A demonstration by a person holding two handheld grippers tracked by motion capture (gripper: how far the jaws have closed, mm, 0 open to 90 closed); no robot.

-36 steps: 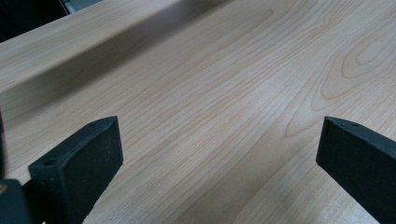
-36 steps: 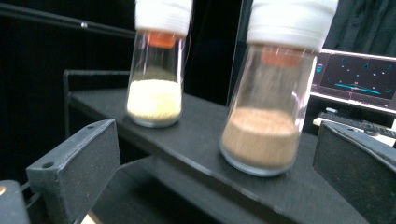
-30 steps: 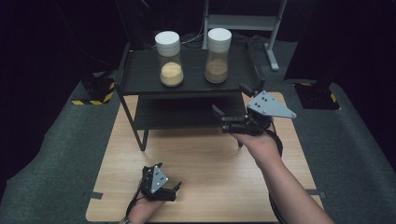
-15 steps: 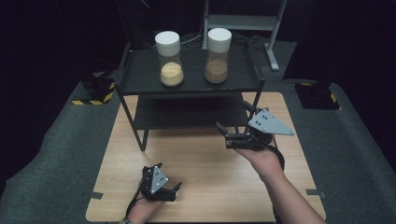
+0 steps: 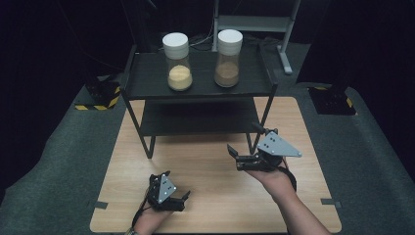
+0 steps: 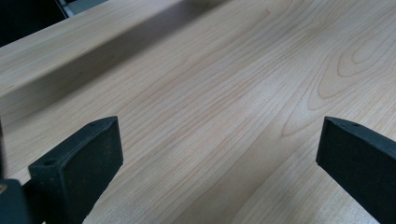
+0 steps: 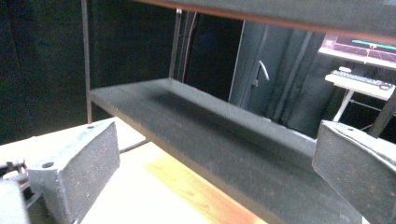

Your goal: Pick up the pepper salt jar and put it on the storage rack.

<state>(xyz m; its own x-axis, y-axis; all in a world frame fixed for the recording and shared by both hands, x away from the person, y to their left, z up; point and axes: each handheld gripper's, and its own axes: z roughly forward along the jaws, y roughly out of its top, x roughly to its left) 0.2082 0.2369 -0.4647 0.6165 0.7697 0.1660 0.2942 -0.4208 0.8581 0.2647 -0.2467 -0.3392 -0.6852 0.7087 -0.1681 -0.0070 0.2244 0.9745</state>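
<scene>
Jars, one yellow-filled (image 5: pixel 178 61) and one brown-filled (image 5: pixel 228 58), stand on the shelf's (image 5: pixel 147 78) top tier. Left gripper (image 5: pixel 182 198) rests spread and empty near the table's (image 5: pixel 210 166) front edge; right gripper (image 5: pixel 234 155), also spread and empty, has drawn back and lower from the shelf, suggesting placing is done. What the jars contain is unclear.

Pretty sure this is a lab or recording studio setup, not anyone's home: the pale wooden surface (image 5: pixel 205 166) sits in a blacked-out space with dark grey carpet-like floor covering (image 5: pixel 58 161) all round and yellow-and-black hazard tape (image 5: pixel 95 104) on a stand base at the left. There's also a grey metal frame stand (image 5: pixel 254 22) with cables behind the black two-tier metal shelf (image 5: pixel 195 81), and the right gripper view catches a lit computer monitor (image 7: pixel 359 46) and white keyboard (image 7: pixel 359 78) on a desk in the back.
</scene>
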